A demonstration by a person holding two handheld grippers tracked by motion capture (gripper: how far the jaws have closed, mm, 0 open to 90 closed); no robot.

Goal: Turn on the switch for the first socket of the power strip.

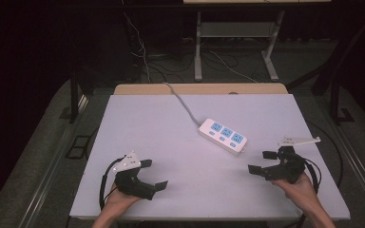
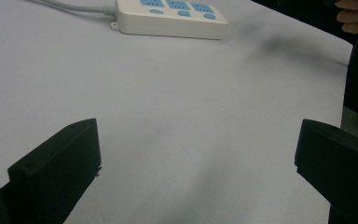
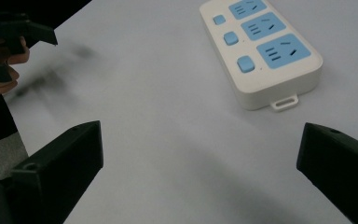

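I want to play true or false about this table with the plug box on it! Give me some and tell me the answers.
1. The power strip has three blue sockets. True.
2. The left hand-held gripper is squeezing the power strip. False: it is open over bare table, apart from the strip.
3. The strip's cable runs toward the far edge of the table. True.
4. The right hand-held gripper is shut tight. False: its jaws stand wide apart.
5. A plug is stuck in one socket. False: all three are empty.

A white power strip (image 1: 222,137) is laid on the pale table (image 1: 171,156) — right of centre, its grey cable (image 1: 183,102) led off over the far edge.
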